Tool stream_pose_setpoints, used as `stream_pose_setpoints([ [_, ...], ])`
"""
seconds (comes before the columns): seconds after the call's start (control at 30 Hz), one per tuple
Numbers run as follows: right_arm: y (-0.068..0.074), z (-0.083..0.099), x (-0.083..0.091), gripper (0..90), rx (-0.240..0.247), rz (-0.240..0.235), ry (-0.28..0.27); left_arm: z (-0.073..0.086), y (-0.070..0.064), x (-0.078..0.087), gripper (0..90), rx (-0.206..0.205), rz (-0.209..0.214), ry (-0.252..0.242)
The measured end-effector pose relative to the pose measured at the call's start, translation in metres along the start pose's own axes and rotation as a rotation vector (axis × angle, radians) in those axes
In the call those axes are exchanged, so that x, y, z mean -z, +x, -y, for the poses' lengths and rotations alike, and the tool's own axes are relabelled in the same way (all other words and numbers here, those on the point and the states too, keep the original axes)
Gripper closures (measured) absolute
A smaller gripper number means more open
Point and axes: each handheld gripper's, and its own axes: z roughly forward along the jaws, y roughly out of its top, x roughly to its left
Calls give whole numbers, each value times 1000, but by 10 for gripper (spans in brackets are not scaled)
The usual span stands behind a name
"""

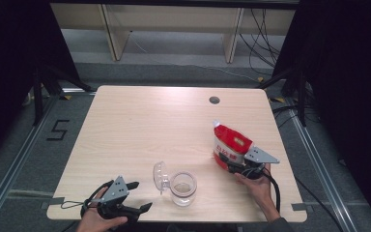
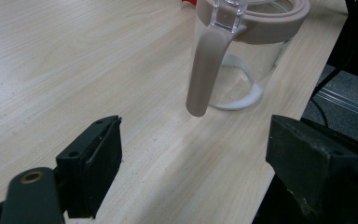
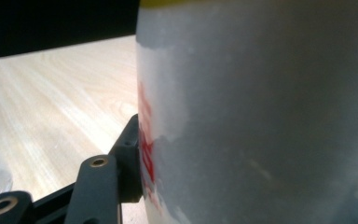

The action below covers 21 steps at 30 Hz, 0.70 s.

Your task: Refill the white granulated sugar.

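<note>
While glossy pouch [image 1: 231, 145] clamped, round glass jar [image 1: 183, 188] stands uncapped

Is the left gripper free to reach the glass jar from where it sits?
Probably yes: the left gripper is open, holds nothing, and bare table lies between it and the glass jar.

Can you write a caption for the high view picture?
Right gripper holds a red bag beside an open glass jar.
</note>
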Motion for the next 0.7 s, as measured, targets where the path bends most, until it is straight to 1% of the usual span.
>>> stream_pose_setpoints([
  [0.03, 0, -3, 0, 465, 40, -15, 5, 0, 0, 0, 180, -1, 1, 3],
  [0.07, 1, -3, 2, 466, 60, 11, 14, 0, 0, 0, 182, -1, 2, 3],
  [0.1, 0, -5, 1, 468, 105, -6, -4, 1, 0, 0, 189, -6, 8, 6],
  [0.13, 4, -7, 5, 471, 138, 4, 18, 1, 0, -1, 190, -13, 12, 0],
  [0.17, 4, -7, 5, 471, 138, 4, 18, 1, 0, -1, 190, -13, 12, 0],
  [0.2, 7, -9, 9, 473, 201, 17, 32, 1, 0, -1, 190, -10, 11, 1],
  [0.23, 7, -9, 9, 473, 201, 17, 32, 2, 0, -1, 190, -2, 12, -2],
  [0.27, 10, -11, 11, 475, 241, 24, 51, 1, 2, 0, 190, -19, 4, 5],
  [0.3, 12, -12, 12, 475, 253, 24, 60, 1, 3, 0, 190, -45, 10, 3],
  [0.33, 12, -12, 12, 475, 253, 24, 60, 1, 3, 0, 190, -45, 10, 3],
  [0.37, 14, -13, 13, 476, 270, 13, 69, 1, 3, 0, 190, -39, 12, 3],
  [0.4, 21, -15, 14, 477, 309, 20, 91, 1, 3, -1, 189, -41, 11, -5],
  [0.43, 21, -15, 14, 477, 309, 20, 91, 1, 3, -1, 189, -41, 11, -5],
  [0.47, 25, -17, 15, 478, 356, 38, 91, 3, 1, -1, 189, -4, 15, 2],
  [0.5, 25, -17, 15, 478, 356, 38, 91, 3, 1, -1, 189, -4, 15, 2],
  [0.53, 29, -21, 17, 478, 382, 36, 94, 2, 1, 0, 189, -9, 11, 5],
  [0.57, 29, -21, 17, 478, 382, 36, 94, 2, 1, 0, 188, -9, 11, 5],
  [0.6, 30, -23, 18, 479, 412, 48, 80, 3, 2, 1, 188, -16, 7, 11],
  [0.63, 35, -29, 23, 479, 406, 55, 80, 3, 3, 1, 189, -15, 7, 4],
  [0.67, 36, -31, 24, 479, 431, 62, 69, 3, 3, 1, 189, -15, 7, 4],
  [0.7, 36, -31, 24, 479, 431, 62, 69, 3, 3, 1, 189, -13, 7, 9],
])
